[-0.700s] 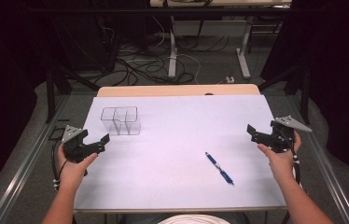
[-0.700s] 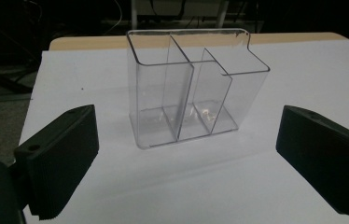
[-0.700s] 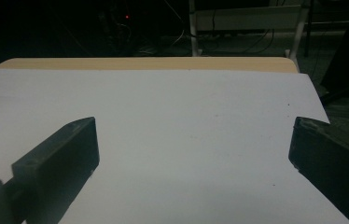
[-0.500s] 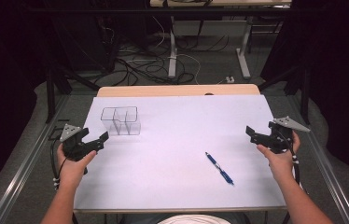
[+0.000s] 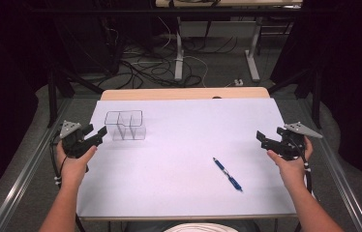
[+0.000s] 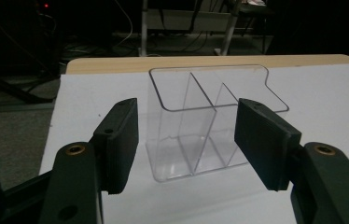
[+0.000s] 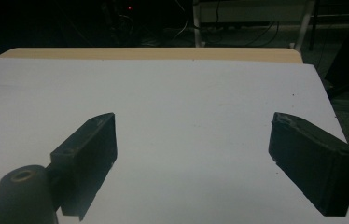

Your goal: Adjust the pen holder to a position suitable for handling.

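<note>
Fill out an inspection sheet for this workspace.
Surface: white sheet covering a wooden table.
Job's things: clear plastic organizer, upright, compartments bare; blue pen lying flat, apart from it.
Clutter: nothing seen.
Grippers: left gripper open, facing the organizer, not touching; right gripper open, holding nothing.
Cables: tangle on the floor behind the table.
Surroundings: dark room, desk legs beyond.

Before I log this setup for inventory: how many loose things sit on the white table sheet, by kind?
Clear plastic organizer: 1
Blue pen: 1
Total: 2
</note>
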Available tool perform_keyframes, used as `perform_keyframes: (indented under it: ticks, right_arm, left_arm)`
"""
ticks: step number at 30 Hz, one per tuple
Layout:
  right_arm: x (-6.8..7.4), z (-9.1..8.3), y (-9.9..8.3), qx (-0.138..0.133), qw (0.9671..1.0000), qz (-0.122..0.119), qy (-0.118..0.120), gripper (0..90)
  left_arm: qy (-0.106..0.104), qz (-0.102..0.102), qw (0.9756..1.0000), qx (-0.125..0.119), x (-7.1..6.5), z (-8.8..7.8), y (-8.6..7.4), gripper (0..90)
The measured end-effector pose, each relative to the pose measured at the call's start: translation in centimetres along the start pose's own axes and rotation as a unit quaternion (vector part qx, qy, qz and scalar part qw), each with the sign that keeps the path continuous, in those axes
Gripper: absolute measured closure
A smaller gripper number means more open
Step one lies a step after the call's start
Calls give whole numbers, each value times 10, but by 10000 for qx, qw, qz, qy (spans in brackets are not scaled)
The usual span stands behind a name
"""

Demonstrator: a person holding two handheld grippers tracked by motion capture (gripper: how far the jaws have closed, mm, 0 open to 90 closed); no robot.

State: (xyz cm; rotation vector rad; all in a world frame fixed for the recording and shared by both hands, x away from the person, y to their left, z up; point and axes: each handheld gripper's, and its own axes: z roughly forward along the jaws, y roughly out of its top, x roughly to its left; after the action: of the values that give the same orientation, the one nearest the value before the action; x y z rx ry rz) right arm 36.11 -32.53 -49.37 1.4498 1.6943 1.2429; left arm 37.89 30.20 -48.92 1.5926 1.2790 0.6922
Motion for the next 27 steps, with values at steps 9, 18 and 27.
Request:
perform_keyframes:
  ticks: [9, 18, 27]
  right_arm:
    - [0, -1, -1, -6, 10000, -21, 29, 152]
    - [1, 0, -2, 26, 10000, 3, 22, 155]
    - [1, 3, -4, 118, 9999, 28, 54, 158]
  left_arm:
    - [-28, -411, 9991, -141, 21, 8, 18, 533]
    - [31, -574, 9983, 63, 36, 27, 25, 768]
    - [-16, -432, 9985, 343, 45, 57, 15, 894]
